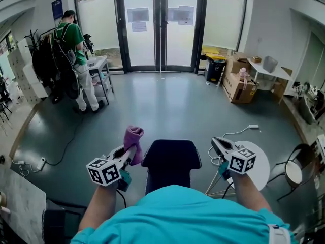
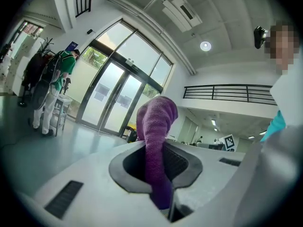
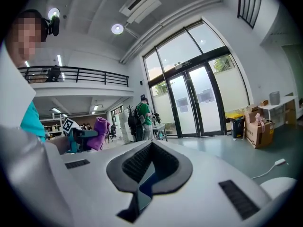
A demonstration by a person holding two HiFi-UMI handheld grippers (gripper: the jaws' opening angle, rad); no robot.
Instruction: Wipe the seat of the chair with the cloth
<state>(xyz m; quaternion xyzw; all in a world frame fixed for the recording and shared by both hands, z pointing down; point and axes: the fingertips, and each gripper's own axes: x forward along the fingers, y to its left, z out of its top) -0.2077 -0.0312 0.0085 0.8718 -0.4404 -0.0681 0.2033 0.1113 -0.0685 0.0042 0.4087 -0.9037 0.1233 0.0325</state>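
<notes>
**Head view: cloth held up beside the chair, seat not yet touched**

Head view has the purple towelling cloth (image 1: 133, 135) pinched in the left tongs (image 1: 129, 154). It stands up out of them just off the left edge of the dark blue padded chair (image 1: 170, 159), over the grey floor (image 1: 167, 105) rather than over the cushion. Left gripper view confirms the grip. The two pads are pressed onto the lower part of the cloth, and the rest rises past the tips as a bunched, folded-over column. Held this way the cloth is secure, but its free end points up and away from the seat. I judge that the tongs would have to tip forward and down before any fabric could be dragged across the cushion.

The right tongs (image 1: 217, 144) hang off the chair's right edge, apart from it. Right gripper view shows their pads drawn close, with only a slim slit between them and nothing in it. The dark blue seen through the slit seems to be the chair beyond. Their spot beside the seat suggests they are parked clear of the wiping path, or ready to steady the chair if it swivels.

Both tongs flank the chair at about the same height, which reads as a starting stance. Wiping is not yet under way.
</notes>
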